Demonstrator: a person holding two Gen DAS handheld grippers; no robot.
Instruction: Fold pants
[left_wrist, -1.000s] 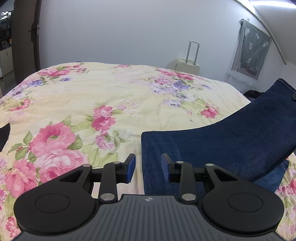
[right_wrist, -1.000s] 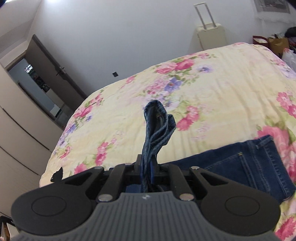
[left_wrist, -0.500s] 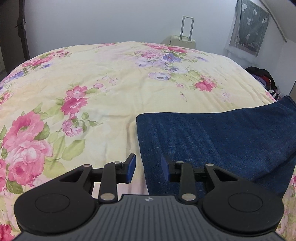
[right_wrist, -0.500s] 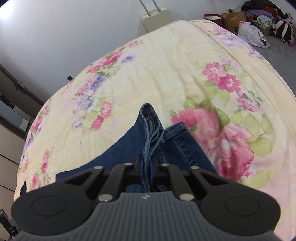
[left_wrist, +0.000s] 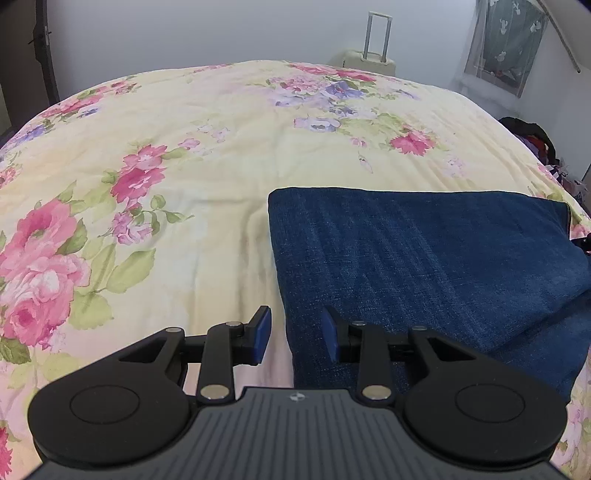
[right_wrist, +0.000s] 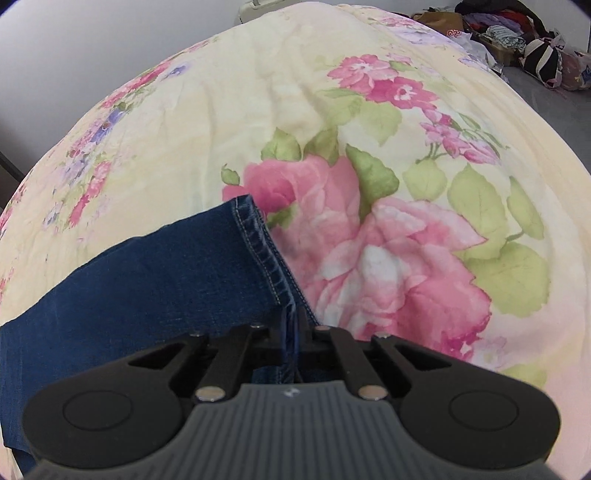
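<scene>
Dark blue denim pants (left_wrist: 424, 258) lie folded flat on the floral bed cover (left_wrist: 184, 177). My left gripper (left_wrist: 295, 332) is open and empty, its blue pads either side of the fold's near left edge, just above it. My right gripper (right_wrist: 293, 332) is shut on the pants' stitched hem (right_wrist: 269, 258), low over the bed; the leg (right_wrist: 140, 280) spreads flat to the left of it.
A cream suitcase (left_wrist: 369, 62) stands against the far wall. A curtain (left_wrist: 506, 44) hangs at the right. Piles of clothes and bags (right_wrist: 517, 37) lie on the floor beyond the bed's right edge. A dark door (left_wrist: 40, 55) is at the far left.
My right gripper has carried the hem down and across, laying the raised leg flat onto the bed. The left gripper stayed open and shifted a little over the fold's left edge.
</scene>
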